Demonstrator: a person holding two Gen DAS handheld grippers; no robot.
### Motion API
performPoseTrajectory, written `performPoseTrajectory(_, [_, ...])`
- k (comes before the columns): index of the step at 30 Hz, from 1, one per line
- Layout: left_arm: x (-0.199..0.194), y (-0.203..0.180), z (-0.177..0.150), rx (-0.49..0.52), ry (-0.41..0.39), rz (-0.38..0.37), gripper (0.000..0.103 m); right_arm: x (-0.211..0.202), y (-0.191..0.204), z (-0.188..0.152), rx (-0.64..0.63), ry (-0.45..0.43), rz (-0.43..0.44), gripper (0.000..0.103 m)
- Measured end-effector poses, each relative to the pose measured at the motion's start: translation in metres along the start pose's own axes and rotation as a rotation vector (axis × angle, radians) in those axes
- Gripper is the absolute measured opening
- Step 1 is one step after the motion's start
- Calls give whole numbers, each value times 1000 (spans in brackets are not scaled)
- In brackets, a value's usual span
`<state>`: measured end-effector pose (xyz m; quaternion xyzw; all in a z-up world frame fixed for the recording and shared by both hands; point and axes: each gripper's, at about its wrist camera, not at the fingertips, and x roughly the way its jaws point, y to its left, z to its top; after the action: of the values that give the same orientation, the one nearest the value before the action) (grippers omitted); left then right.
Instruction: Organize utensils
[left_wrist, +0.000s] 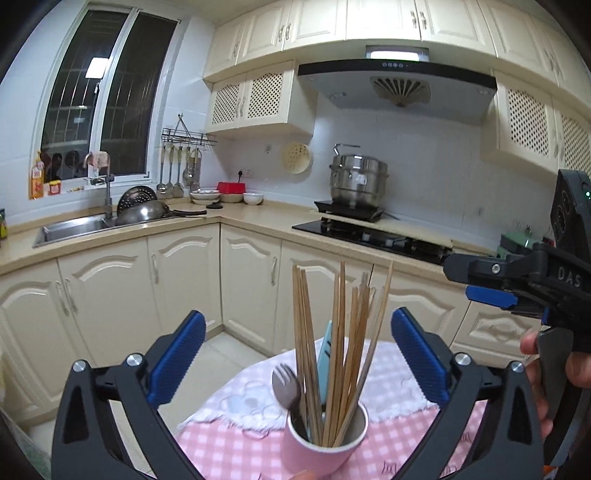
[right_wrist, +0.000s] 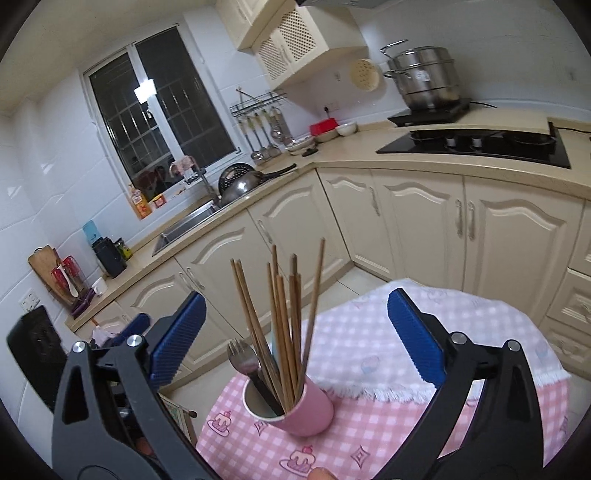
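Both grippers' blue-padded jaws wide apart, empty: left gripper (left_wrist: 298, 354), right gripper (right_wrist: 296, 338). Between them, pink cup (right_wrist: 299, 410) upright on checked counter cloth (right_wrist: 369, 435), holding wooden chopsticks (left_wrist: 332, 350) and metal spork (right_wrist: 240, 360). Utensils gathered; task seemingly near done

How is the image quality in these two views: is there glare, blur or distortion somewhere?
Left wrist view: strong fisheye bending of the cream cabinets, a bright glare patch in the dark window, the pink paper cup of wooden chopsticks sharp. Right wrist view: same bending, tilted horizon, black corners, window glare again.
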<state>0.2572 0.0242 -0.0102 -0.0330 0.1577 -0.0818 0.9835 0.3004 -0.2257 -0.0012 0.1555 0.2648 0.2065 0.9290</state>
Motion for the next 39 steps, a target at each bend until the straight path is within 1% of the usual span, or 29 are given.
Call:
performPoseTrajectory(5, [-32,-5,-2,27,25,52,98,-17,3,-13,-9,0,-25,97])
performPoseTrajectory(11, [-68,-7,-7,30,58,99,98,-44,12,-34,-20,-16,-43,97])
performPoseTrajectory(18, [-114,-11,-27,49,68,142,98,-77,33,-69,-58,-48,-76,97])
performPoseTrajectory(25, [-153,-17,-41,51,59,149,98,-107,55,-101,-112,-75,-152,97])
performPoseTrajectory(29, [-176,-15,-41,37,47,151,98,-131,69,-108,-125,-118,-188,97])
performPoseTrajectory(31, [-188,-14,-41,23,35,154,98,-138,73,-111,-127,-136,-198,97])
performPoseTrajectory(36, [-215,-17,-44,27,15,164,98,-155,88,-124,-164,-155,-231,97])
performPoseTrajectory(39, [-228,-16,-46,16,7,168,99,-161,95,-131,-184,-153,-226,97])
